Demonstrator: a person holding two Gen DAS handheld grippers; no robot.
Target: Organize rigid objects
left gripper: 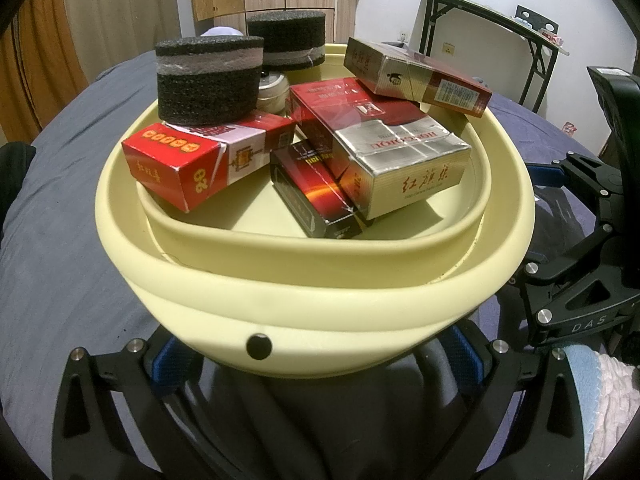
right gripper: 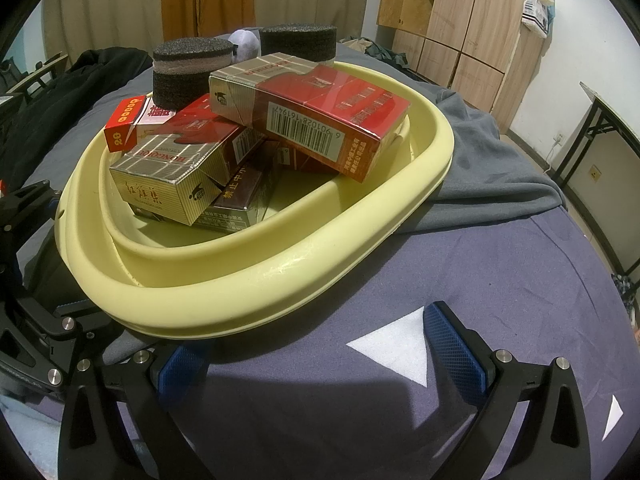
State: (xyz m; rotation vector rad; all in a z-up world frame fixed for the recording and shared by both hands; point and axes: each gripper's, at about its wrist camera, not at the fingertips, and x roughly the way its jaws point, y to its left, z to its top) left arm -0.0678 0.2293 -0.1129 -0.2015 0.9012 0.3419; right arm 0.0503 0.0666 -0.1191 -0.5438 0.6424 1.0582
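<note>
Left wrist view: we see our left tongs (left gripper: 316, 364) spread wide beneath the yellow basin (left gripper: 320, 288), which holds the stacked cartons (left gripper: 380, 148). Our right tongs (right gripper: 320, 344) gape empty, the basin (right gripper: 256, 288) just ahead-left.

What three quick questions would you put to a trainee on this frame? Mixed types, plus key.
1. True or false: the right gripper is holding a box.
2. What sits on the red box marked 20? A) black foam cylinder B) glass jar C) nothing
3. How many black foam cylinders are in view?

Key: 1 false, it is open over the cloth; 2 A; 3 two.
</note>
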